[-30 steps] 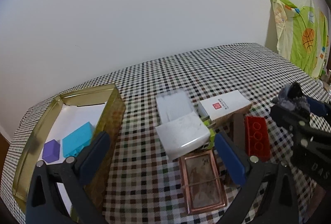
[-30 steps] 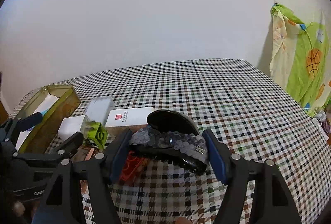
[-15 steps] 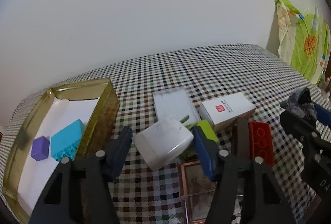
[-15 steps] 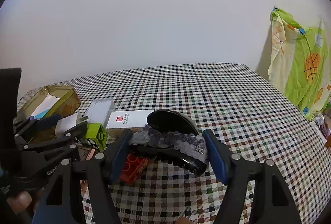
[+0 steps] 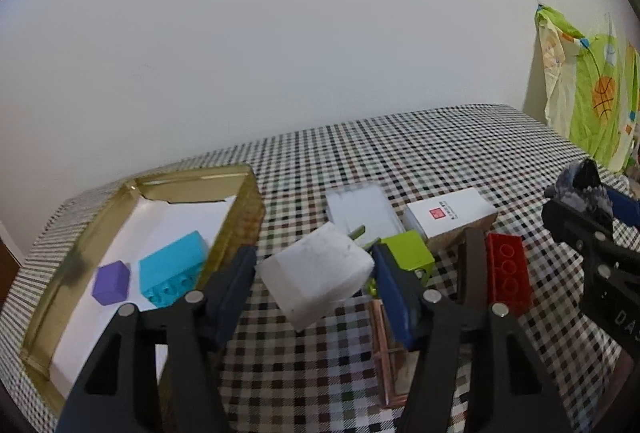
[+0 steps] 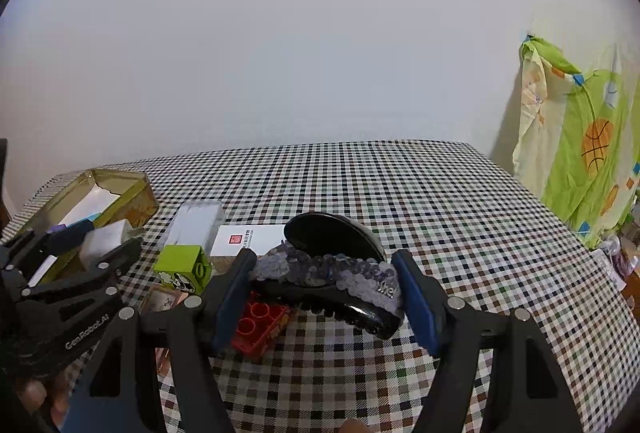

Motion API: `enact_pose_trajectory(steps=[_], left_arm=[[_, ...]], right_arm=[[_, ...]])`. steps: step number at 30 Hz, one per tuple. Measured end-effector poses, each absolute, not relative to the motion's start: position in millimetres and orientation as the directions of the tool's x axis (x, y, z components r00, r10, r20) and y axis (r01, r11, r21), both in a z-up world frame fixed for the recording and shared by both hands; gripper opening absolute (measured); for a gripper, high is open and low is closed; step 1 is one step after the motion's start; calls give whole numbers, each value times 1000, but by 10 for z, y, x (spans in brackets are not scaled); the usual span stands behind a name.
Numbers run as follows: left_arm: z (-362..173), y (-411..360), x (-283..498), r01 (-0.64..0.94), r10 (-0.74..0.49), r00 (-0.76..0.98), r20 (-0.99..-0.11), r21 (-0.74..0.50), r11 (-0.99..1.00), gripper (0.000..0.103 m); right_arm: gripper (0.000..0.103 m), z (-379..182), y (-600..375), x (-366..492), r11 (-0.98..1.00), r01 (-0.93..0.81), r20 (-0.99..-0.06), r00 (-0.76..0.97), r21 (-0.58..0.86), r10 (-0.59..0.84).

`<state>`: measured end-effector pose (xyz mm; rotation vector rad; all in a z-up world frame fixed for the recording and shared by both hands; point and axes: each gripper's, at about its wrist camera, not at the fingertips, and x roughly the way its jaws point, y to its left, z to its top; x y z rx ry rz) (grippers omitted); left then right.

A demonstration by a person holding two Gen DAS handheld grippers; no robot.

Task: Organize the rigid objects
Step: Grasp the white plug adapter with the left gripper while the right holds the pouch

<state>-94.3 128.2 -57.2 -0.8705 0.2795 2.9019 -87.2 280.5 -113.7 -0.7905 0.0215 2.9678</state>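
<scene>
Your left gripper (image 5: 314,275) has just closed on the smooth white charger block (image 5: 316,277), lifted and tilted just right of the gold tin (image 5: 236,229), which holds a cyan brick (image 5: 172,273) and a purple cube (image 5: 111,281). Your right gripper (image 6: 326,291), further right of the tin and angled downward, clamps a black sequinned hair claw (image 6: 332,281) above the checked cloth (image 6: 400,193).

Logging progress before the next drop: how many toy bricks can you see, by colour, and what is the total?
Teal: 1, teal brick, in the gold tin
Purple: 1, purple brick, in the tin
Green: 1, green brick, on the checked cloth
Red: 1, red brick, on the cloth
Total: 4
</scene>
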Motion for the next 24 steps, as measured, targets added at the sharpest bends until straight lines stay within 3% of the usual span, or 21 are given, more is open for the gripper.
enact_pose_trajectory(steps=[24], left_arm=[[-527, 1207, -681, -80, -37, -886, -462, 231, -970, 60]], right_arm=[[71, -1083, 2765, -797, -994, -91, -454, -884, -56, 107]])
